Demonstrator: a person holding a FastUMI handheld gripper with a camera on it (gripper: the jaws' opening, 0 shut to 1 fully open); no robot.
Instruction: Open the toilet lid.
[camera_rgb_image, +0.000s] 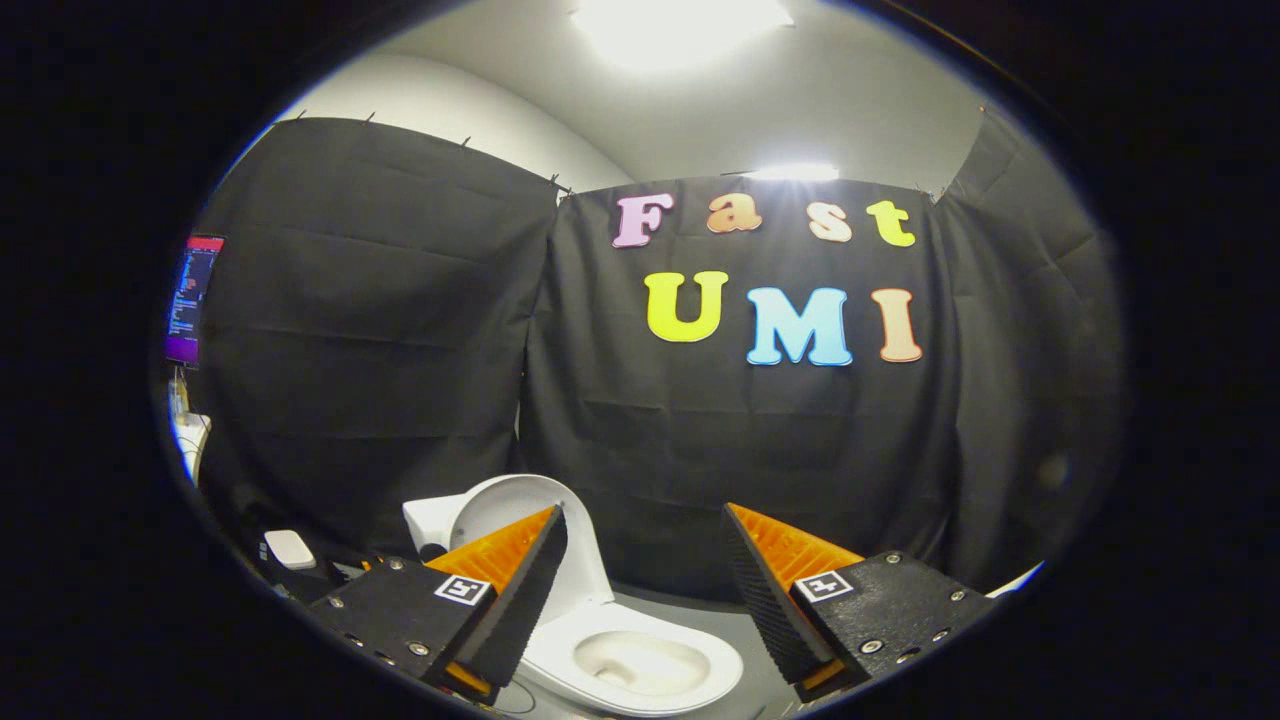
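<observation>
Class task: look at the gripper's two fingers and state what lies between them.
In the gripper view, the open gripper holds nothing; between its fingers show the toilet bowl, lid already raised, and the booth's black wall behind.

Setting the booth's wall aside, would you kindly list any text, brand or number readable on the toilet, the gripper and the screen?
Gripper, open, fingers apart just before the toilet: each finger bears a square marker, a black-and-white pattern, no words.
Toilet, with its lid standing raised: no brand or text can be read.
Screen beside the wall: its lines are too small to read.
</observation>
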